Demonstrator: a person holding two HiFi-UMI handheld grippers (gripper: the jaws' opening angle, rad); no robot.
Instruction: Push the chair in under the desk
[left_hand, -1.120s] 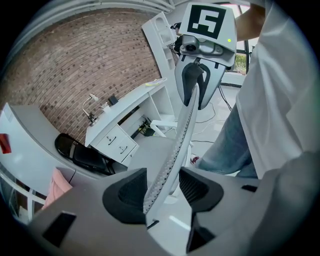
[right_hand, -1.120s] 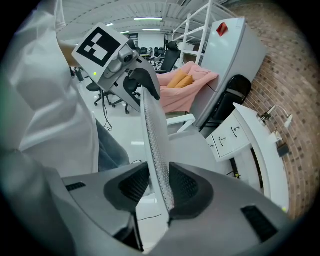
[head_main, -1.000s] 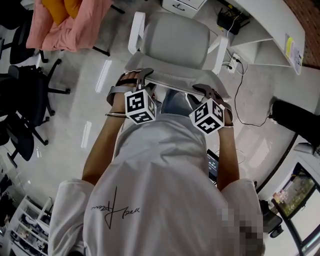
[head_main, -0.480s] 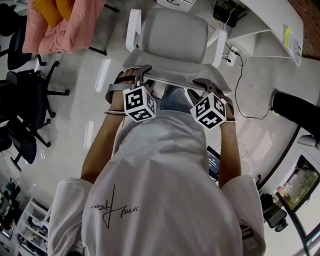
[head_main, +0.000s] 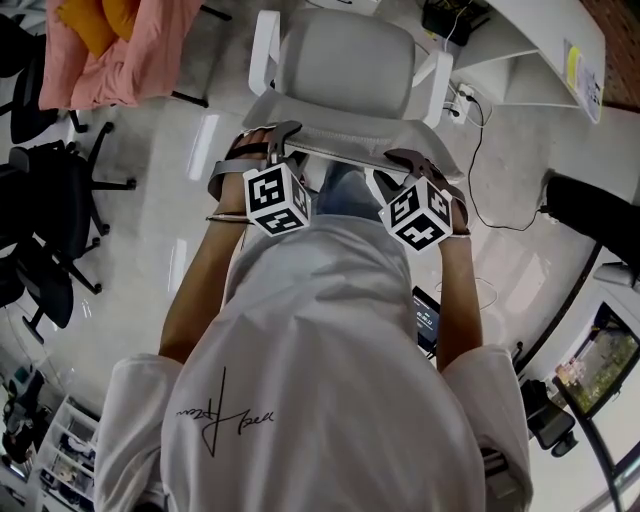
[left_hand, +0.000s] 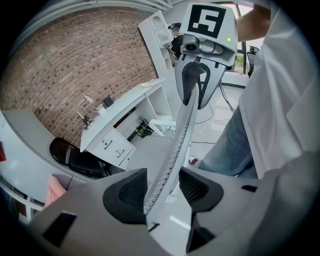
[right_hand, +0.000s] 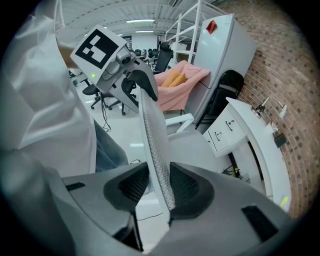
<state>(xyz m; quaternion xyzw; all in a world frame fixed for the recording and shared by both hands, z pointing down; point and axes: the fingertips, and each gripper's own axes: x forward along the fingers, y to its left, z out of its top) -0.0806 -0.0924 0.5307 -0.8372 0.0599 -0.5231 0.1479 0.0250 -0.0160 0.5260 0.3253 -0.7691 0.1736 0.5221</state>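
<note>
A pale grey chair (head_main: 345, 60) with white armrests stands in front of me, its seat toward the white desk (head_main: 520, 45) at the upper right. Both grippers grip the top edge of its mesh backrest (head_main: 340, 150). My left gripper (head_main: 272, 148) is on the left end, and the mesh edge (left_hand: 175, 135) runs between its pads (left_hand: 127, 192). My right gripper (head_main: 408, 165) is on the right end, its pads (right_hand: 187, 185) pressed on the mesh (right_hand: 152, 135). Across the backrest, each gripper view shows the other gripper. The chair's base is hidden.
Black office chairs (head_main: 50, 200) stand at the left, and a pink cloth (head_main: 120, 45) lies over another chair. Cables (head_main: 485, 190) and a power strip (head_main: 465, 100) lie on the floor beside the desk. A white drawer unit (right_hand: 225, 130) sits under the desk. A monitor (head_main: 600, 360) is at the lower right.
Chair and both grippers have moved a little forward, toward the desk. Both grips on the backrest look unchanged.
</note>
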